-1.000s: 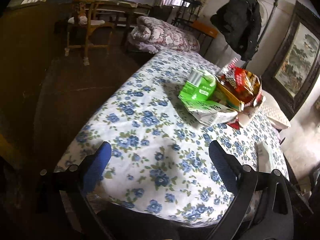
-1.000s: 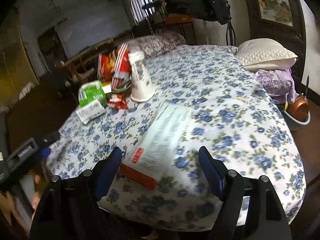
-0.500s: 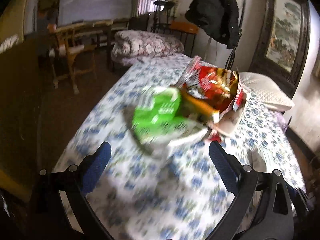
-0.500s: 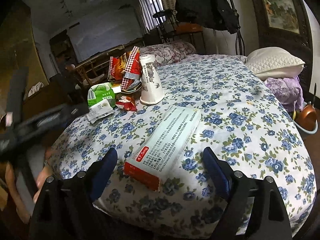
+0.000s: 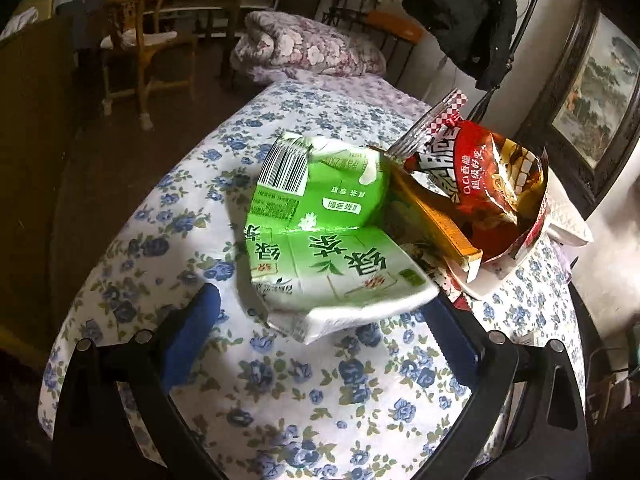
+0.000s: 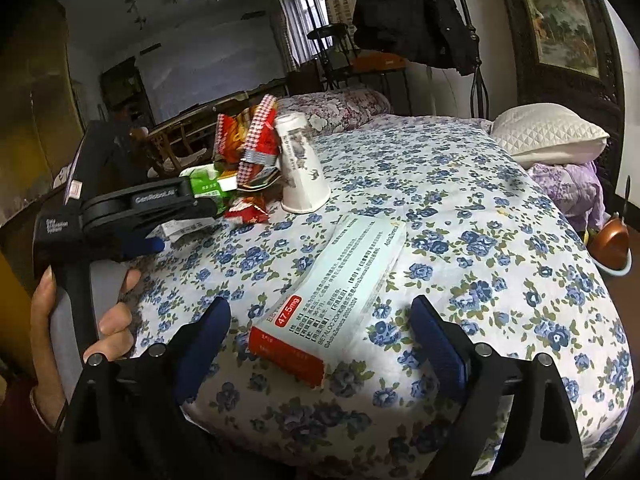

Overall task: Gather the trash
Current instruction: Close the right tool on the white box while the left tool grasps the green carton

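Left wrist view: the left gripper [image 5: 320, 320] has its jaws wide apart, with the crushed green tea carton [image 5: 320, 232] lying between and just ahead of its blue pads [image 5: 192, 328], not yet clamped.
Behind the carton: red snack bag [image 5: 492, 184] and an orange box [image 5: 436, 224], piled against it on the floral tablecloth [image 5: 168, 216].
Right wrist view: the right gripper [image 6: 320, 336] is likewise spread, empty, with the flat medicine box [image 6: 340, 280] between its fingers.
Further ahead of it: upturned paper cup [image 6: 302, 176] and a small red wrapper [image 6: 246, 210].
Progress: nothing looks collected; every piece is on the cloth and no bin is visible.
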A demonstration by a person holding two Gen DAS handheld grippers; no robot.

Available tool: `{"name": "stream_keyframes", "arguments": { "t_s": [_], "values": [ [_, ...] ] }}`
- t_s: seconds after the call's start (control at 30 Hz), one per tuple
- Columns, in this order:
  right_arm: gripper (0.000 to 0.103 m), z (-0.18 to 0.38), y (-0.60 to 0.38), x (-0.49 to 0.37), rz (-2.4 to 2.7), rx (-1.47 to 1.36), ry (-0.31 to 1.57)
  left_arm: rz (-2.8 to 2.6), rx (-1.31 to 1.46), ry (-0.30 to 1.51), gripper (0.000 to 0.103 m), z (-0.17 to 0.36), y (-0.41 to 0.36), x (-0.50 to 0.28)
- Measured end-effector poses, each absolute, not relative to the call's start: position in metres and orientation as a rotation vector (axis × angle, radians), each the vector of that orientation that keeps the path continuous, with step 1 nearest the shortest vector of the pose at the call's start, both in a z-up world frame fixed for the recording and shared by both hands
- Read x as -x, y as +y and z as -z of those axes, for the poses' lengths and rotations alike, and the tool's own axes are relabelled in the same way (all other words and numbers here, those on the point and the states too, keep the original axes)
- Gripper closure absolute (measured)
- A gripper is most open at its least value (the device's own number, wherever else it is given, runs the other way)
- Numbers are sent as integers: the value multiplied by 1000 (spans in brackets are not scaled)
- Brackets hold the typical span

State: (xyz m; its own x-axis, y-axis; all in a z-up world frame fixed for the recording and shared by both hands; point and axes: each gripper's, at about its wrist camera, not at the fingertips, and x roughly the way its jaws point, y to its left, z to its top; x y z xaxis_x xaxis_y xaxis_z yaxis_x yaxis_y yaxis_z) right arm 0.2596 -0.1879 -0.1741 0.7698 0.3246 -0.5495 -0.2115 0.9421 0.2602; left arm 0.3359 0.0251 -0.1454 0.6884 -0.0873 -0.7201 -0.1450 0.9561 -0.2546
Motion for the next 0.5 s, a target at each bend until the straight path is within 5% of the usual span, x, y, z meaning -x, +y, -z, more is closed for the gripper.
{"name": "stream_keyframes", "arguments": {
  "t_s": [0.27, 0.4, 0.5],
  "values": [
    [18, 175, -192, -260, -283, -199, 621, -60, 313, 798, 7, 144, 28, -332],
    [51, 176, -194, -263, -289, -209, 623, -51, 253, 777, 31, 141, 21, -328],
    [52, 176, -195, -263, -292, -211, 619, -55, 209, 756, 35, 138, 12, -321]
  ]
}}
